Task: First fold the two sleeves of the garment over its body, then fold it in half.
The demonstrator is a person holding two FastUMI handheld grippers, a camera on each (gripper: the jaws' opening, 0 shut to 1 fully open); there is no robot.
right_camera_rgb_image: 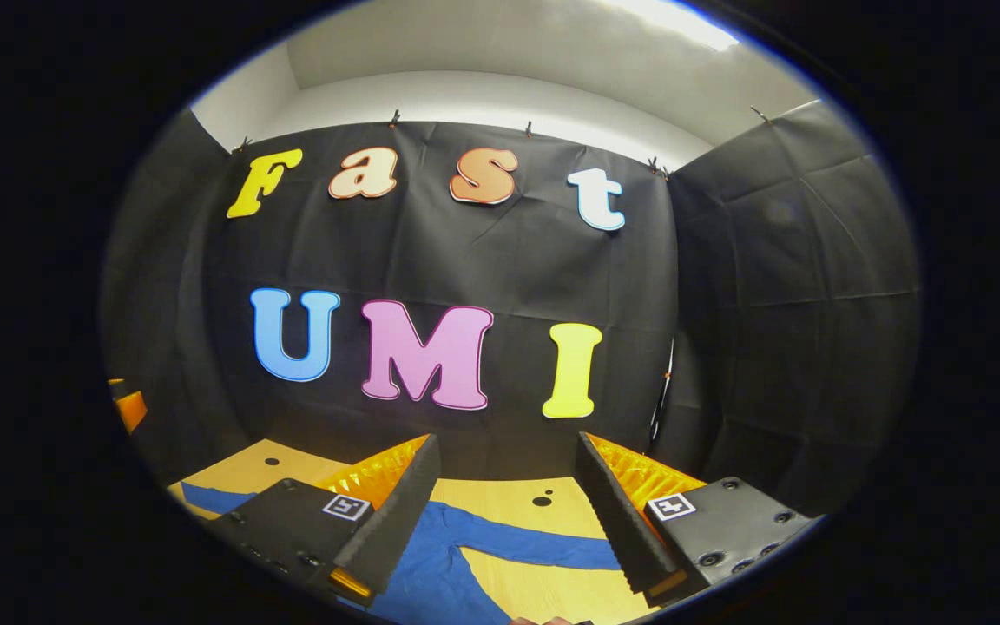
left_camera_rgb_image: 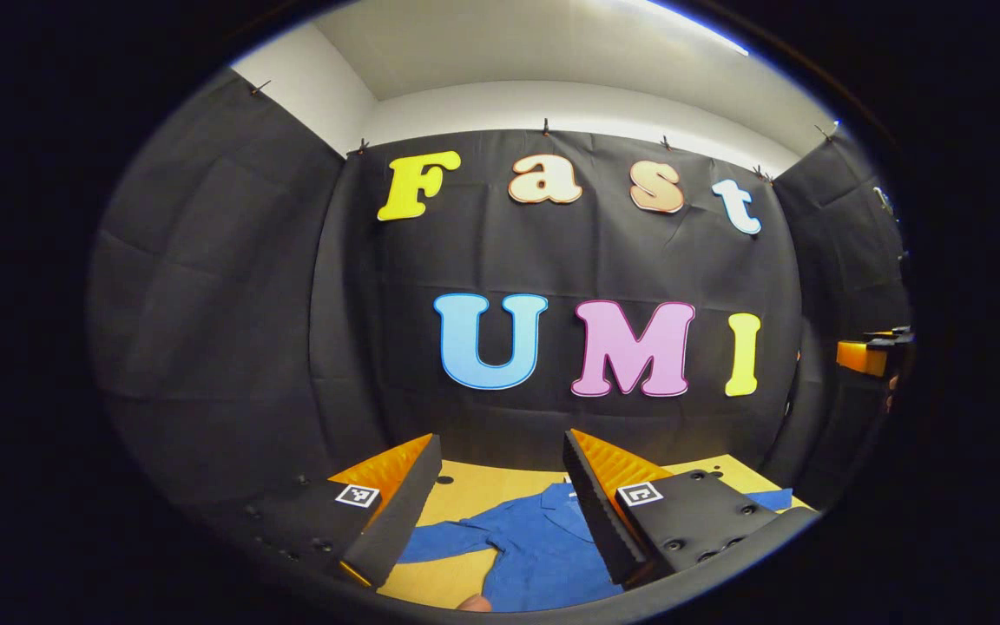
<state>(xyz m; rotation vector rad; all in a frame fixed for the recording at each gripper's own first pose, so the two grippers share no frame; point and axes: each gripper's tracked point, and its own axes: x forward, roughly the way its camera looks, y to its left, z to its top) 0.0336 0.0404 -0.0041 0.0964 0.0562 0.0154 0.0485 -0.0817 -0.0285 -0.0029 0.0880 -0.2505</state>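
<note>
Wooden table point(left_camera_rgb_image: 465, 486) bears blue garment point(left_camera_rgb_image: 535, 547), seemingly unfolded; both tongs point(left_camera_rgb_image: 500, 503) point(right_camera_rgb_image: 509, 512) spread, empty.

A recording booth: black cloth walls point(left_camera_rgb_image: 231, 304) around a wooden table point(right_camera_rgb_image: 509, 503).

Both grippers hanging open, raised and pointing forward.
The left gripper point(left_camera_rgb_image: 500, 486) is holding its fingers spread wide; the right gripper point(right_camera_rgb_image: 509, 486) is doing likewise, gripping nothing.
</note>
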